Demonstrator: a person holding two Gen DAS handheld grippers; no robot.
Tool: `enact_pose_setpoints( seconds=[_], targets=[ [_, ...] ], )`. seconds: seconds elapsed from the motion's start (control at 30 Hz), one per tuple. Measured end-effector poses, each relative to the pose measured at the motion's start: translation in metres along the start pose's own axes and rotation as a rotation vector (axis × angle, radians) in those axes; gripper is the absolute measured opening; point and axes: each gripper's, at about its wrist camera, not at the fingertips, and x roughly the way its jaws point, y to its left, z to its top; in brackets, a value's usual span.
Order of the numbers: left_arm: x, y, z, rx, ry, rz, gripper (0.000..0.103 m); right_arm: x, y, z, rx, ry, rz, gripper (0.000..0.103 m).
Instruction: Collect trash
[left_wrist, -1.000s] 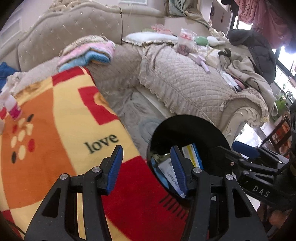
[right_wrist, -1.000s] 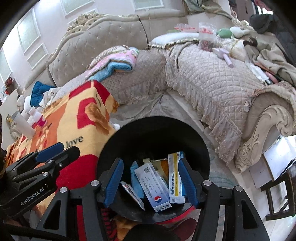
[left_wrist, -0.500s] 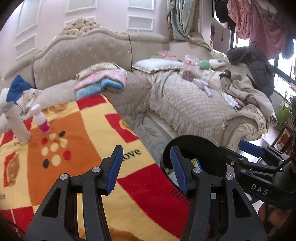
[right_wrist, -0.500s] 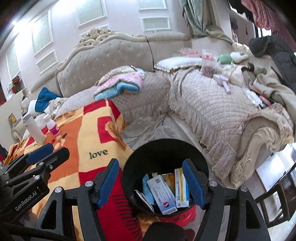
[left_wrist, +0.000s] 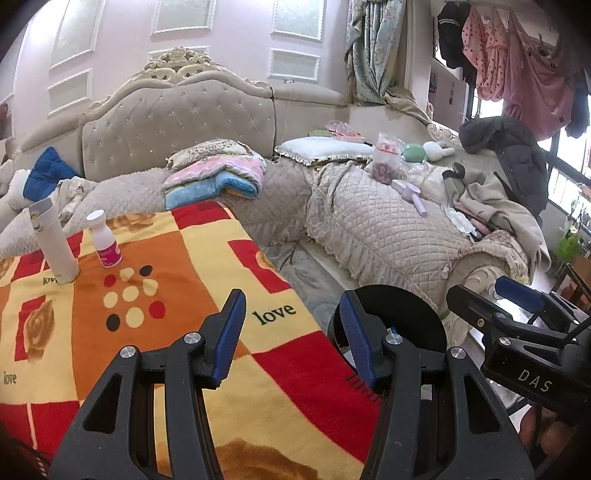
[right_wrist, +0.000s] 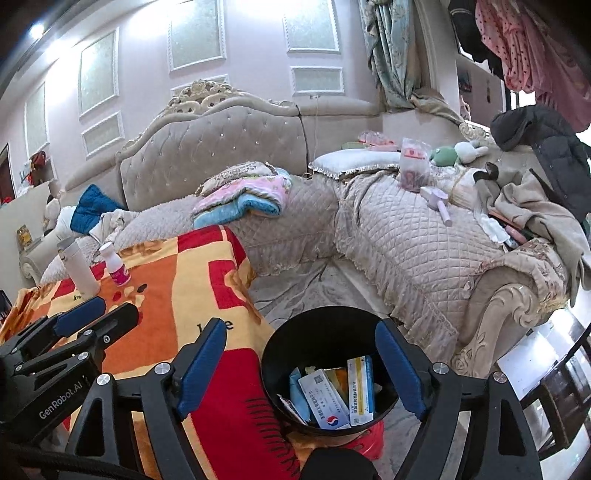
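Observation:
A round black bin (right_wrist: 325, 343) stands on the floor beside the table, holding several flat medicine boxes (right_wrist: 334, 395). My right gripper (right_wrist: 301, 369) hangs above it, jaws opening, nothing between them. In the left wrist view the bin (left_wrist: 406, 314) shows behind the right finger. My left gripper (left_wrist: 291, 332) is open and empty over the red, orange and yellow blanket (left_wrist: 166, 295) on the table. A small white bottle with a pink label (left_wrist: 105, 243) and a tall white flask (left_wrist: 53, 240) stand upright at the blanket's far left.
A beige quilted corner sofa (left_wrist: 388, 229) wraps behind the table, loaded with folded pink and blue blankets (left_wrist: 218, 177), a pillow, a snack bag, toys and coats. A strip of patterned floor (right_wrist: 295, 288) lies between table and sofa. The other gripper (left_wrist: 517, 332) shows at right.
Both grippers rose and tilted up, so the sofa back, wall and the two bottles came into view. The right gripper's jaws widened; the bin looks smaller and lower.

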Motion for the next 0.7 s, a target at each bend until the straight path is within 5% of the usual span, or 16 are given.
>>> enact_pose_setpoints(
  seconds=[0.7],
  targets=[
    [-0.0039,0.0002,-0.0023,0.005,-0.01,0.008,0.051,-0.0086,0.0003,0.0048,-0.007,-0.007,-0.011,0.083]
  ],
)
